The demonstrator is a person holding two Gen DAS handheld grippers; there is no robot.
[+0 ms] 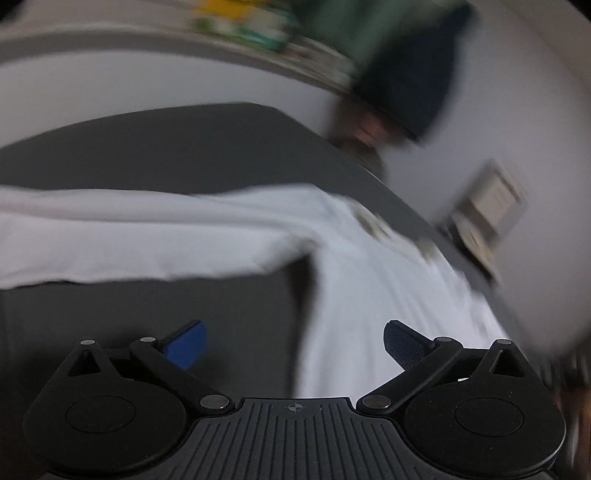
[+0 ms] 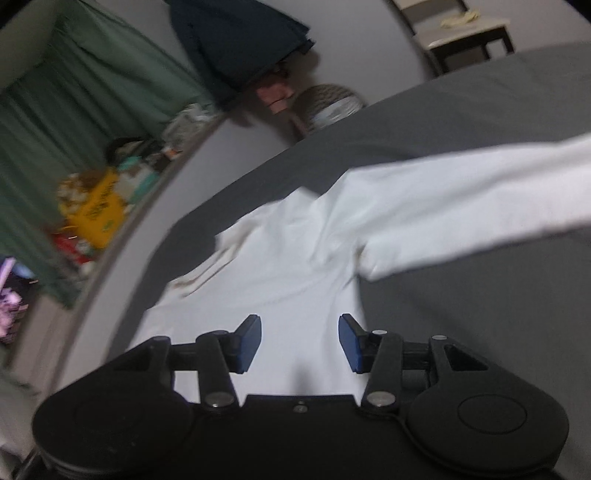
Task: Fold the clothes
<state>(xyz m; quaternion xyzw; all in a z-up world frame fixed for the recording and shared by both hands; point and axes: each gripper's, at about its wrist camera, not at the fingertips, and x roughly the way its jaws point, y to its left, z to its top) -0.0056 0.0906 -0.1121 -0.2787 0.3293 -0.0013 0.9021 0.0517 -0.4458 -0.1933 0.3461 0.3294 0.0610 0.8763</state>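
A white long-sleeved shirt (image 2: 295, 266) lies spread on a dark grey bed sheet (image 2: 480, 314), its sleeve (image 2: 480, 192) stretched out to the right. In the left wrist view the same shirt (image 1: 369, 288) runs down the right side, with a sleeve (image 1: 129, 236) reaching left. My left gripper (image 1: 295, 347) is wide open above the sheet and the shirt's edge, with nothing between its blue pads. My right gripper (image 2: 300, 343) hovers over the shirt's body, partly open, its pads clear of the cloth.
The grey sheet (image 1: 166, 147) ends at a pale wall. A green curtain (image 2: 92, 92) and a cluttered shelf with a yellow bag (image 2: 98, 210) stand at the left. Dark clothing (image 2: 236, 40) hangs on the wall, and a small table (image 2: 465, 33) stands at the back right.
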